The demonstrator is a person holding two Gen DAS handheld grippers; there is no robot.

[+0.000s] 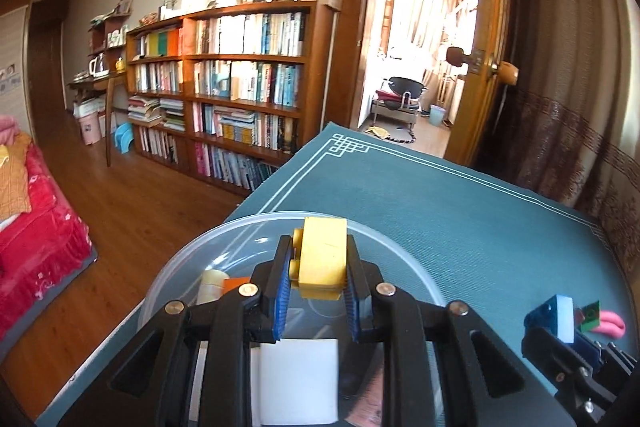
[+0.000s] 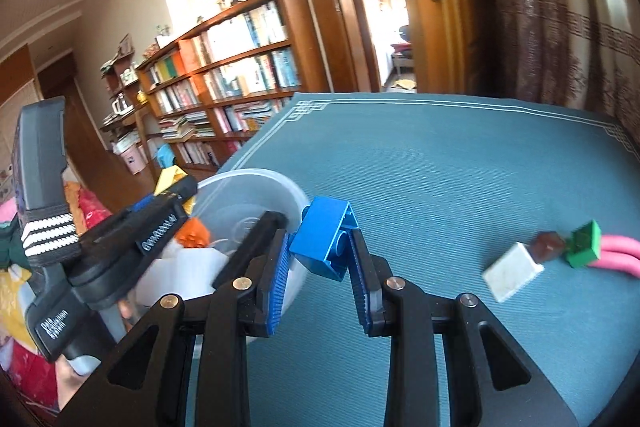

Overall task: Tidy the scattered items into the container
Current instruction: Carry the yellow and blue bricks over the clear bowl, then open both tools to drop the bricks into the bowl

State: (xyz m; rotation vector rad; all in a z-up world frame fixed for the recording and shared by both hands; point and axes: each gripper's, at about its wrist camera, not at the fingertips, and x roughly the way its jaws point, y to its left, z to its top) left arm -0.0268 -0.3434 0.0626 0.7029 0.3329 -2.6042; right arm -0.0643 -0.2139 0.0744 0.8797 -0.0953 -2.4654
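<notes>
The left gripper [image 1: 318, 267] fills the bottom of its own view, its blue-padded jaws clamped on a yellow toy block [image 1: 322, 253] held above the clear round plastic container [image 1: 416, 267], which sits at the near left edge of the teal table mat [image 1: 460, 195]. Inside the container lie a white piece [image 1: 298, 379], an orange block [image 1: 233, 285] and a pale cream piece [image 1: 212, 283]. The right gripper [image 2: 320, 247] is closed on a blue toy brick [image 2: 326, 237] — the brick sits tilted between the pads, just beside the container's rim. Well to the right on the mat lie a white block [image 2: 512, 275], a brown piece [image 2: 548, 246], a green block [image 2: 584, 243] and a pink curved item [image 2: 620, 255], close together — the green block touching the pink one. A bookshelf [image 1: 240, 83] stands behind.
</notes>
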